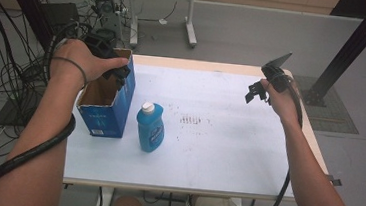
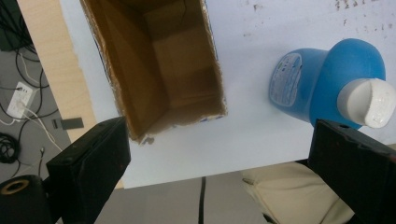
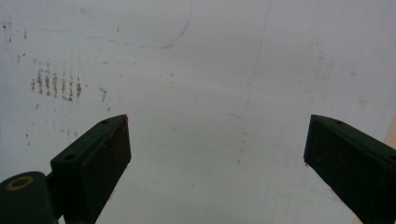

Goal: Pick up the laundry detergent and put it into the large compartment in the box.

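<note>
A blue cardboard box [image 1: 106,101] stands open-topped at the table's left; its brown inside [image 2: 163,70] looks empty. Beside it on the right stands a blue bottle [image 1: 149,128] with a white cap [image 2: 366,101]. My left gripper [image 1: 111,62] hovers over the box's far rim, pointing down, jaws open and nothing between them [image 2: 219,158]. My right gripper [image 1: 256,92] hangs above the table's far right part, open, with only the white tabletop between its jaws [image 3: 217,154].
The white table [image 1: 218,136] carries brownish smudge marks [image 1: 189,119] near its middle. Cables and equipment lie on the floor to the left [image 1: 18,68]. A black frame post [image 1: 351,47] rises at the back right. The person's knees sit under the near edge.
</note>
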The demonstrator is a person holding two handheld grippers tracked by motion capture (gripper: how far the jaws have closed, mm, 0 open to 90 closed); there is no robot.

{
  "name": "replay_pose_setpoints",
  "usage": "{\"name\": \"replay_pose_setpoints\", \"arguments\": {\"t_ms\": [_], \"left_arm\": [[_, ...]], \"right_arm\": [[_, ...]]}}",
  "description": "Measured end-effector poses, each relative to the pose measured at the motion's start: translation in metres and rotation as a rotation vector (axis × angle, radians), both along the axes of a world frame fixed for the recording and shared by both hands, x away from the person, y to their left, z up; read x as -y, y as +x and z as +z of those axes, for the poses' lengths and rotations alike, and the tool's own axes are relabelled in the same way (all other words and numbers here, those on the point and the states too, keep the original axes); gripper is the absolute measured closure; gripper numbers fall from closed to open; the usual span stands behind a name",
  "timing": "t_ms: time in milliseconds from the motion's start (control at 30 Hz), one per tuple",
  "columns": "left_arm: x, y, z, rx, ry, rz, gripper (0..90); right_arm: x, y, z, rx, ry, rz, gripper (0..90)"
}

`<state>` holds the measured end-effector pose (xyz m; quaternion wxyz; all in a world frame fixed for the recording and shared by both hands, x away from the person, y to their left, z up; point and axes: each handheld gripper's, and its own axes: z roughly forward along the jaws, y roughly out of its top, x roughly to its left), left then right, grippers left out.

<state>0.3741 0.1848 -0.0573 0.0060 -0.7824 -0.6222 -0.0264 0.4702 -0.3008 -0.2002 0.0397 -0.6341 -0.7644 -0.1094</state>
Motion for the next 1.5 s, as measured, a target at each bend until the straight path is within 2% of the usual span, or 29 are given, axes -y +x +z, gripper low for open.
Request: {"name": "replay_pose_setpoints", "arguments": {"t_ms": [633, 1067, 1500], "left_arm": [[0.007, -0.003, 0.007, 0.012, -0.007, -0.012, 6.1], [0.027, -0.004, 0.013, 0.009, -0.042, -0.087, 6.2], [0.054, -0.002, 0.014, 0.001, -0.047, -0.161, 6.1]], "right_arm": [[0.002, -0.002, 0.004, 0.01, 0.003, 0.003, 7.2], [0.003, -0.006, 0.007, 0.018, 0.006, 0.004, 7.2], [0.004, -0.008, 0.011, 0.02, 0.011, 0.002, 7.2]]}}
